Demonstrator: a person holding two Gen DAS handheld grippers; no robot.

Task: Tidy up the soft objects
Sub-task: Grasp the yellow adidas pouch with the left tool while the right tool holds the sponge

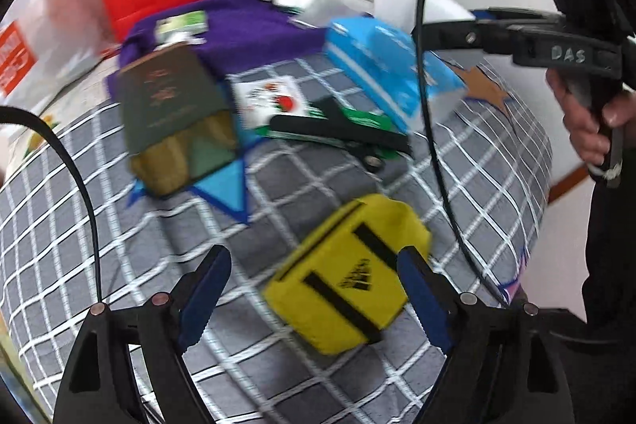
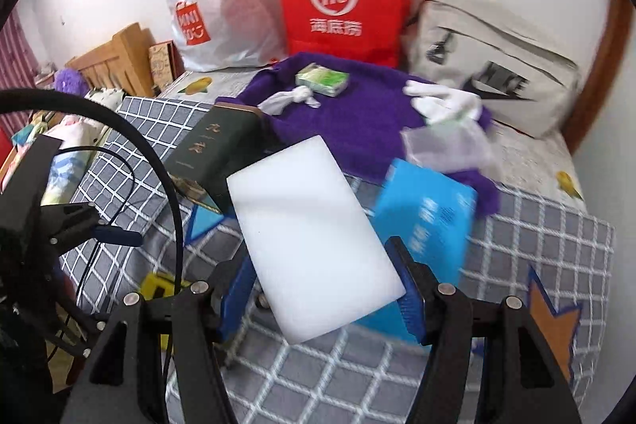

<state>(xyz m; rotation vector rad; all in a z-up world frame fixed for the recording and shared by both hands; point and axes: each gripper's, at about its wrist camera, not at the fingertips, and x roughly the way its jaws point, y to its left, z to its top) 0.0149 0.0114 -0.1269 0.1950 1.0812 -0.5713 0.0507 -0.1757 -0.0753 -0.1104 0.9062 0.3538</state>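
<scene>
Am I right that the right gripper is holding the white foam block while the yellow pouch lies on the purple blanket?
Not quite. The right gripper does hold the white foam block, but the yellow pouch lies on the grey checked cover, not on the purple blanket. The left wrist view shows this.

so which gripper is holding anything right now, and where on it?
Right gripper is shut on the white foam block, clamped across its near end. Left gripper is open and holds nothing; the yellow pouch lies between its fingers.
</scene>
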